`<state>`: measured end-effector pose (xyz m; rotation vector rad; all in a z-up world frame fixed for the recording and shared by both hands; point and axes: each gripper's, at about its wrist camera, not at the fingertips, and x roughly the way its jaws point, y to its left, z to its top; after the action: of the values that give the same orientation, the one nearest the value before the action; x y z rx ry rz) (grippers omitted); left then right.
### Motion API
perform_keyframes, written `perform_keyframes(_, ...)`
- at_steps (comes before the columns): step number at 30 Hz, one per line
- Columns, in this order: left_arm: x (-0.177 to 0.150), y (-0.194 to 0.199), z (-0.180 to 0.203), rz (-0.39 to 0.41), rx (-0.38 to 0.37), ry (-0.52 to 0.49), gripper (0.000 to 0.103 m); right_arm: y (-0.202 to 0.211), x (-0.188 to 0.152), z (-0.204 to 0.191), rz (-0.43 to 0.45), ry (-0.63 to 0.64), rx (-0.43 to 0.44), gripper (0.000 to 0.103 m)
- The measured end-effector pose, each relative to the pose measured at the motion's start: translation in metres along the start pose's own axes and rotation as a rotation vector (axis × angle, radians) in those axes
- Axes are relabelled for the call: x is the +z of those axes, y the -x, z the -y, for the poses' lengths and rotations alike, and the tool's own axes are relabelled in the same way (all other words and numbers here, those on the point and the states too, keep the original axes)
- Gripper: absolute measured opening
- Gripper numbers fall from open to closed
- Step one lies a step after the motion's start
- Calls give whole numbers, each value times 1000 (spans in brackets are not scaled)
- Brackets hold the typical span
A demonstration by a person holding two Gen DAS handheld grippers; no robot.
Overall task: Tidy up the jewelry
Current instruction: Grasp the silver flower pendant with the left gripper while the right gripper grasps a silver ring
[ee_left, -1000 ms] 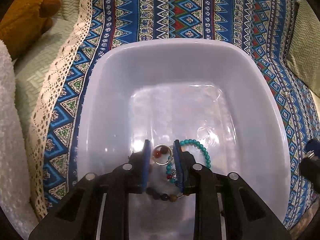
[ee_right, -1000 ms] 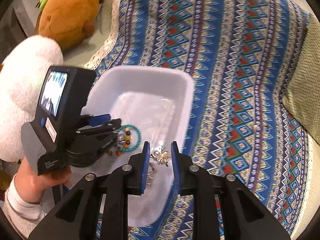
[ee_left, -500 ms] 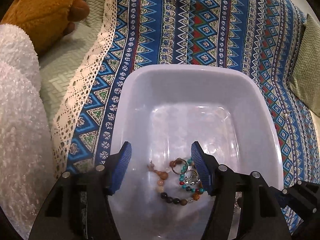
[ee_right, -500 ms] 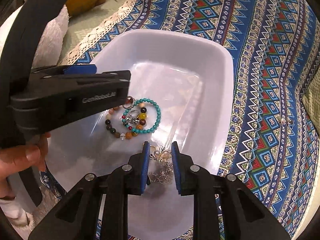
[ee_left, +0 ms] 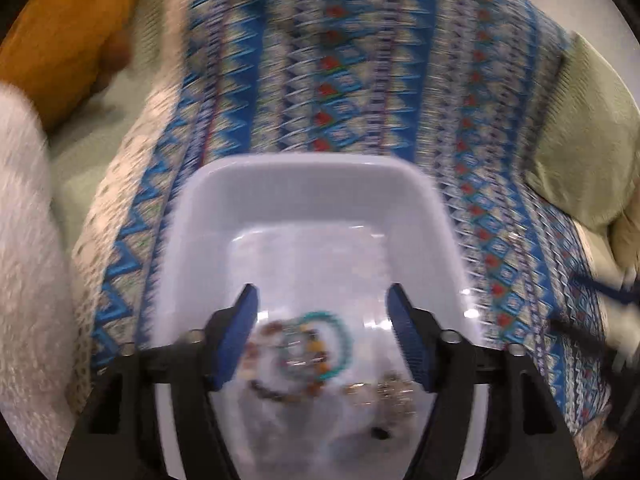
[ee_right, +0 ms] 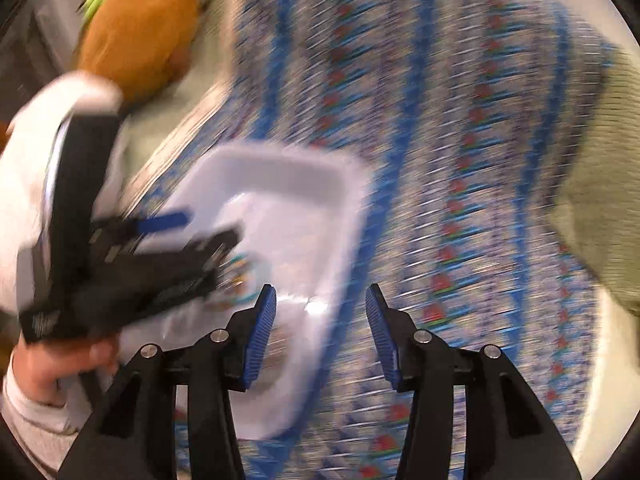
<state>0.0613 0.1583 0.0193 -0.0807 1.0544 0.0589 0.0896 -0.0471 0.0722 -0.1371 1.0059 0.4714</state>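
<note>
A white plastic tub [ee_left: 304, 184] sits on the patterned blue cloth; it also shows in the right wrist view [ee_right: 280, 168]. In it lie a turquoise bead bracelet [ee_left: 340, 340], a brown bead bracelet [ee_left: 276, 392] and a silvery pearl brooch [ee_left: 392, 396], all blurred. My left gripper [ee_left: 322, 340] is open and empty above the tub's near end. My right gripper [ee_right: 320, 328] is open and empty over the tub's right rim. The left gripper [ee_right: 160, 264] shows blurred at the left of the right wrist view.
An orange plush toy [ee_right: 144, 28] lies at the back left, a white fluffy item [ee_left: 20, 260] on the left. A green quilted cushion [ee_left: 588, 148] lies on the right. The patterned blue cloth [ee_right: 460, 160] spreads beyond the tub.
My right gripper has opened and let the brooch fall into the tub, then pulled back to the right. My left gripper has drawn back and up, still open. Both views are motion-blurred.
</note>
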Motion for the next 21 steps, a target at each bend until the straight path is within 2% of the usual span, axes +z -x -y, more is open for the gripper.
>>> perform_keyframes(2,3,-3,22,-6,14,-43,66,5,4,42,31,-63,-87,52)
perform_keyframes(4,9,-9,50,-13,-9,-72,66,5,5,79,41,-117,-144,52)
perform_keyframes(8,16,-25,105,-28,-105,-93,67,1,11,135,50,-210,-191,52)
perform_keyframes(11,24,-46,139,-64,-126,-104,67,-20,7,174,27,-286,-213,52)
perform_keyframes(16,45,-94,190,-112,-92,-101,67,-62,-1,214,-65,-397,-138,52)
perform_keyframes(21,56,-127,212,-140,-83,-83,67,-81,-4,226,-118,-443,-91,52)
